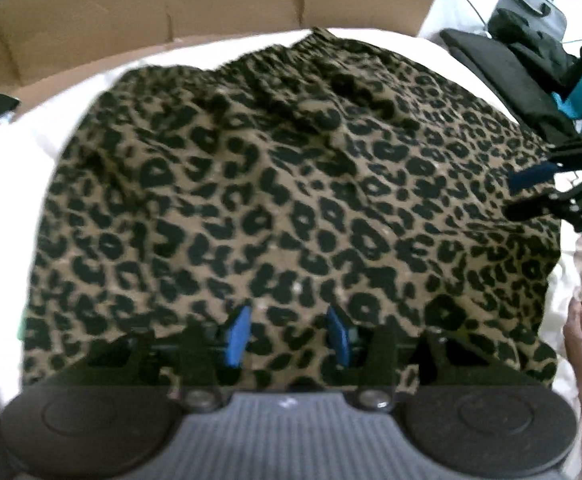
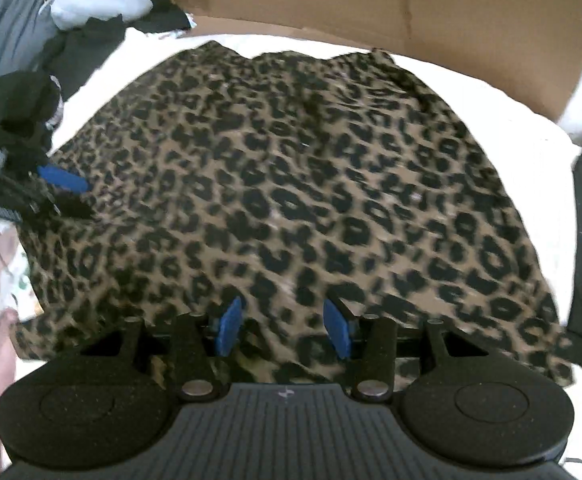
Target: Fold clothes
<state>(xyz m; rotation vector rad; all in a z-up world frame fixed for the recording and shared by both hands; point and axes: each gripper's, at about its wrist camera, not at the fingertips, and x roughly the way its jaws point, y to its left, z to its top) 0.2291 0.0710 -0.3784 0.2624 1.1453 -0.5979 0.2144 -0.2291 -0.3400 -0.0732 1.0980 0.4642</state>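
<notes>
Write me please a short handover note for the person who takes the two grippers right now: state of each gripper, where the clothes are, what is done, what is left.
Left gripper: jaws apart over the near hem of the leopard-print garment, gripping nothing.
Right gripper: jaws apart over the same hem on the other side, also gripping nothing.
The garment lies spread on the white sheet, with the cardboard behind it.
Done: it is laid out, with some wrinkles at the far end.
Left: no fold shows yet; probably grip both near corners and fold toward the cardboard.
</notes>
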